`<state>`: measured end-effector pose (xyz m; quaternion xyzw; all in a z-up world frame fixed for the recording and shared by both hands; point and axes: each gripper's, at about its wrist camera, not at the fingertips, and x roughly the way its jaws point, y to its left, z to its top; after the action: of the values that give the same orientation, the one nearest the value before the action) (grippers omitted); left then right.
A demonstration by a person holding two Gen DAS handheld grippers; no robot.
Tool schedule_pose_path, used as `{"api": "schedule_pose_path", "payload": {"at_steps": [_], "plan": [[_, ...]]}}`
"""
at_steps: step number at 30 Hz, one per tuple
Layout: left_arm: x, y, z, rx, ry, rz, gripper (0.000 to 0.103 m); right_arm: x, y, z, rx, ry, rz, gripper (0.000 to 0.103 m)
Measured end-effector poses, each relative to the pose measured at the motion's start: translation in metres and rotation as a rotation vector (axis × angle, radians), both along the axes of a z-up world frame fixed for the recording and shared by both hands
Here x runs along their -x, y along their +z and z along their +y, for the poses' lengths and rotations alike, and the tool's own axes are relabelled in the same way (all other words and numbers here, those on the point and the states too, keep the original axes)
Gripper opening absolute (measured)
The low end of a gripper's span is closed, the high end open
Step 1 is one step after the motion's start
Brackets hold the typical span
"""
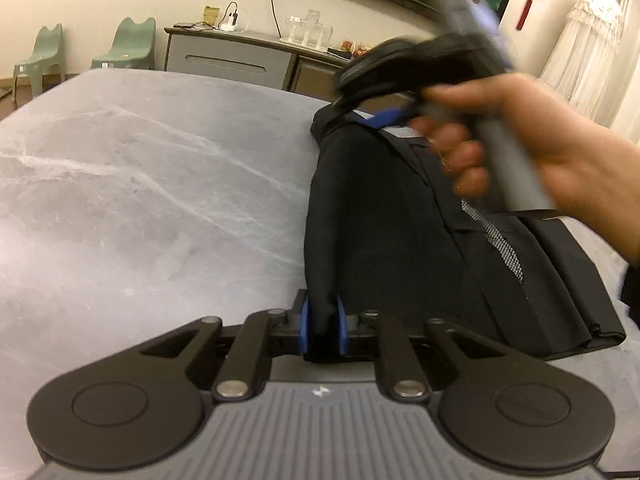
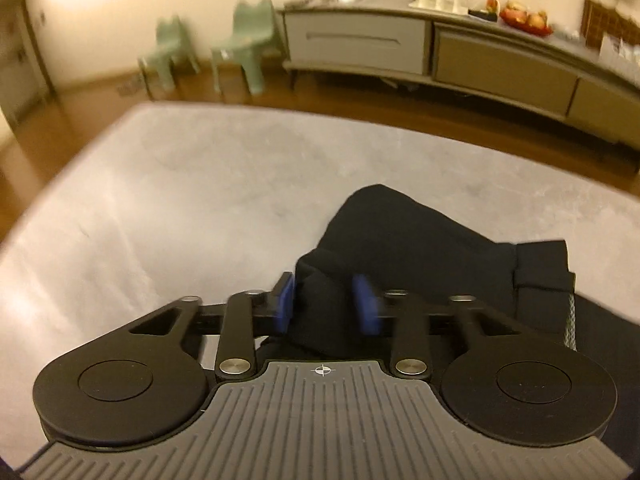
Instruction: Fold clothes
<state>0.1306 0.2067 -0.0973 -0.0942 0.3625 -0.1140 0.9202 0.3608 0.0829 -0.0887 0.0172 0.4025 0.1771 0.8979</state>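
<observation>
Pinching a fold of the dark navy fabric garment (image 1: 400, 216), my left gripper (image 1: 322, 328) has its blue pads nearly together, with a narrow strip of cloth squeezed between them at the garment's near end. That garment lies stretched lengthwise on the pale grey marbled tabletop (image 1: 140, 184), toward its right side, with a strip of grey speckled lining (image 1: 496, 240) showing along one seam and folded layers stacked at the right edge. My right hand (image 1: 532, 148) is wrapped around the grey handle of the other tool above the garment's far end, blurred in the left wrist view. From the right wrist view, my right gripper (image 2: 326, 304) has its blue pads standing well apart, a hump of the same dark cloth sitting between them; the right pad is blurred, and I cannot see either pad pressing on the fabric. Beyond the table stand two pale green plastic chairs (image 2: 240, 48) and a long low grey sideboard (image 2: 440, 44) against the cream wall.
</observation>
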Motion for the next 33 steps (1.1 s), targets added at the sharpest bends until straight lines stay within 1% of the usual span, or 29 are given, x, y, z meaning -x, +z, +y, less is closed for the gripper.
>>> {"api": "schedule_pose_path", "payload": {"at_steps": [1, 2, 4, 5, 6, 7, 8, 10, 11, 12, 13, 14, 15, 16, 18, 19, 20, 21, 22, 23, 24, 25, 26, 28, 29, 30, 31, 33], "plan": [[0.001, 0.001, -0.002, -0.008, 0.003, -0.005, 0.016, 0.012, 0.011, -0.020, -0.064, -0.036, -0.022, 0.058], [0.003, 0.004, -0.003, -0.023, 0.009, -0.019, 0.017, 0.027, 0.021, -0.041, -0.106, -0.079, -0.052, 0.057], [0.004, 0.010, -0.008, -0.056, 0.019, -0.055, 0.018, 0.058, 0.033, -0.077, -0.138, -0.136, -0.096, 0.052], [0.005, 0.013, -0.010, -0.074, 0.027, -0.074, 0.019, 0.077, 0.033, -0.092, -0.134, -0.148, -0.106, 0.052], [0.006, 0.015, -0.012, -0.093, 0.034, -0.092, 0.019, 0.093, 0.027, -0.102, -0.123, -0.146, -0.101, 0.050], [0.007, 0.017, -0.016, -0.110, 0.041, -0.106, 0.018, 0.109, 0.020, -0.109, -0.109, -0.139, -0.090, 0.045], [0.006, 0.018, -0.019, -0.119, 0.040, -0.112, 0.018, 0.121, 0.008, -0.112, -0.083, -0.125, -0.070, 0.045], [0.004, 0.022, -0.027, -0.137, 0.038, -0.125, 0.018, 0.137, -0.023, -0.113, -0.006, -0.086, -0.011, 0.043], [0.006, 0.024, -0.031, -0.143, 0.034, -0.134, 0.018, 0.143, -0.030, -0.113, 0.033, -0.071, -0.014, 0.040], [0.007, 0.026, -0.036, -0.149, 0.029, -0.144, 0.018, 0.151, -0.028, -0.115, 0.067, -0.059, -0.050, 0.044], [0.010, 0.029, -0.040, -0.153, 0.024, -0.156, 0.019, 0.158, -0.022, -0.119, 0.098, -0.060, -0.063, 0.045], [0.013, 0.031, -0.046, -0.152, 0.007, -0.174, 0.021, 0.165, -0.011, -0.127, 0.089, -0.069, -0.073, 0.045], [0.016, 0.034, -0.051, -0.150, -0.009, -0.191, 0.022, 0.175, 0.004, -0.138, 0.049, -0.076, -0.095, 0.046], [0.019, 0.037, -0.058, -0.150, -0.034, -0.209, 0.023, 0.184, 0.019, -0.149, 0.019, -0.075, -0.113, 0.052], [0.024, 0.039, -0.074, -0.141, -0.107, -0.231, 0.024, 0.206, 0.045, -0.173, 0.027, -0.062, -0.148, 0.056], [0.026, 0.039, -0.085, -0.136, -0.146, -0.234, 0.028, 0.217, 0.057, -0.187, 0.046, -0.062, -0.168, 0.060], [0.028, 0.038, -0.097, -0.138, -0.184, -0.240, 0.033, 0.226, 0.063, -0.205, 0.074, -0.086, -0.183, 0.065], [0.029, 0.037, -0.110, -0.152, -0.213, -0.249, 0.035, 0.234, 0.065, -0.226, 0.103, -0.127, -0.192, 0.068], [0.031, 0.035, -0.122, -0.166, -0.242, -0.258, 0.041, 0.242, 0.068, -0.247, 0.133, -0.168, -0.201, 0.073], [0.033, 0.030, -0.135, -0.193, -0.262, -0.263, 0.045, 0.248, 0.065, -0.270, 0.143, -0.218, -0.194, 0.074], [0.034, 0.026, -0.148, -0.220, -0.283, -0.267, 0.047, 0.253, 0.059, -0.294, 0.137, -0.274, -0.173, 0.074], [0.035, 0.021, -0.162, -0.247, -0.303, -0.272, 0.047, 0.259, 0.050, -0.316, 0.110, -0.321, -0.145, 0.074], [0.034, 0.013, -0.172, -0.280, -0.305, -0.258, 0.047, 0.265, 0.039, -0.337, 0.068, -0.360, -0.109, 0.074], [0.032, -0.001, -0.180, -0.310, -0.295, -0.221, 0.047, 0.262, 0.015, -0.365, 0.017, -0.426, -0.014, 0.073], [0.031, -0.007, -0.183, -0.320, -0.288, -0.203, 0.048, 0.263, 0.009, -0.373, -0.010, -0.439, 0.018, 0.073], [0.030, -0.013, -0.185, -0.330, -0.281, -0.186, 0.048, 0.266, 0.008, -0.380, -0.045, -0.433, 0.029, 0.073], [0.030, -0.012, -0.186, -0.325, -0.267, -0.168, 0.047, 0.269, 0.006, -0.383, -0.059, -0.424, 0.037, 0.074], [0.031, -0.012, -0.187, -0.317, -0.240, -0.134, 0.047, 0.274, 0.001, -0.383, -0.050, -0.399, 0.043, 0.073]]}}
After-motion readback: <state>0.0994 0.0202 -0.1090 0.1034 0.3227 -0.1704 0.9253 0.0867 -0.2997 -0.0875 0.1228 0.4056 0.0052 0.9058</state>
